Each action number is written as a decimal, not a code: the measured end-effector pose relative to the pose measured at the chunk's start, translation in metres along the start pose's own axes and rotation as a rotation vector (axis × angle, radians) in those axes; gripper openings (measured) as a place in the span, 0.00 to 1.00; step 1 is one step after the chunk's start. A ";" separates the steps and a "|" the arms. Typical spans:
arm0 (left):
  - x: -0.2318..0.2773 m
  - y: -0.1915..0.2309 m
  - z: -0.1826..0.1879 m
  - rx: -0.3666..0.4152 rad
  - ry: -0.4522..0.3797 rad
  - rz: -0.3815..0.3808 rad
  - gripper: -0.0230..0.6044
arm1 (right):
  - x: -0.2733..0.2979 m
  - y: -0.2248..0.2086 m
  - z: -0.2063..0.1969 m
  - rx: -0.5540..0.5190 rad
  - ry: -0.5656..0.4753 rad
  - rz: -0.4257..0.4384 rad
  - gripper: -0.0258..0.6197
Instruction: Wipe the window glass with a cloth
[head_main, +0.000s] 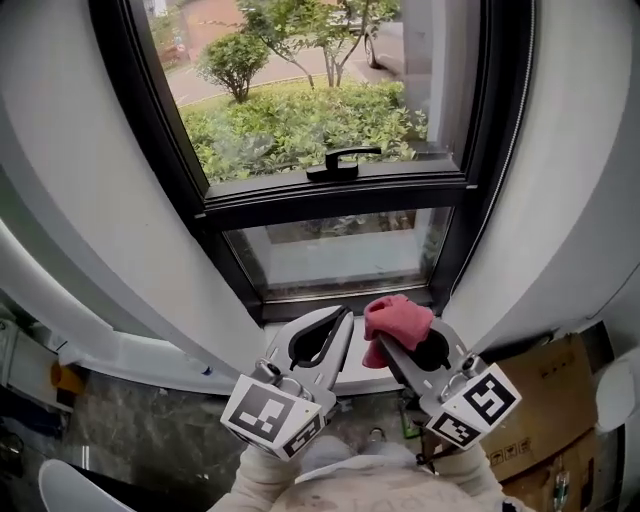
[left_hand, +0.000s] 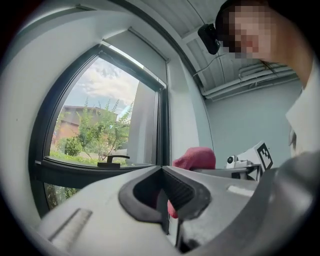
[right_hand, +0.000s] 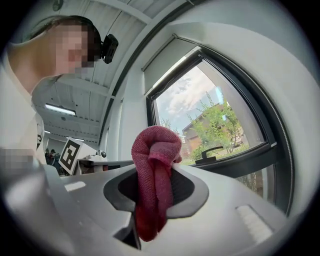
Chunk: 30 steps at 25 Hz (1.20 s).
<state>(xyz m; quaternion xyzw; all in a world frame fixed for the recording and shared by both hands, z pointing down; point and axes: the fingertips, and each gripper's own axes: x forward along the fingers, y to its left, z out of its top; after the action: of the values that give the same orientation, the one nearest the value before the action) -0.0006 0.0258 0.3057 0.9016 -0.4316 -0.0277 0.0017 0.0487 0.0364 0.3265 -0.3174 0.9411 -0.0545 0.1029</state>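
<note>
A black-framed window (head_main: 300, 110) with a black handle (head_main: 340, 162) fills the upper middle of the head view, over a lower pane (head_main: 340, 248). My right gripper (head_main: 385, 345) is shut on a red cloth (head_main: 395, 322), which bunches up above its jaws just below the window sill. The same red cloth (right_hand: 154, 175) hangs folded between the jaws in the right gripper view. My left gripper (head_main: 345, 318) is beside it on the left, shut with nothing in it; the red cloth (left_hand: 196, 158) shows behind its jaws.
White wall panels (head_main: 90, 200) flank the window on both sides. A cardboard box (head_main: 545, 410) stands on the floor at the lower right. A white ledge (head_main: 130, 352) runs along the lower left above a dark stone floor (head_main: 140, 430).
</note>
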 end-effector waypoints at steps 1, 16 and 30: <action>0.006 0.005 -0.003 0.004 0.013 0.007 0.04 | 0.005 -0.006 -0.003 0.012 0.005 0.008 0.23; 0.052 0.137 0.001 0.006 0.025 0.006 0.04 | 0.140 -0.043 -0.017 0.014 0.028 0.038 0.23; 0.082 0.225 0.009 0.011 0.005 -0.037 0.04 | 0.245 -0.095 0.045 -0.321 0.011 -0.067 0.23</action>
<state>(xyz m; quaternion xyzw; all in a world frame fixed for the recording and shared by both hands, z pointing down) -0.1248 -0.1789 0.2992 0.9095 -0.4150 -0.0231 -0.0026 -0.0756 -0.1896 0.2598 -0.3608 0.9271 0.0914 0.0438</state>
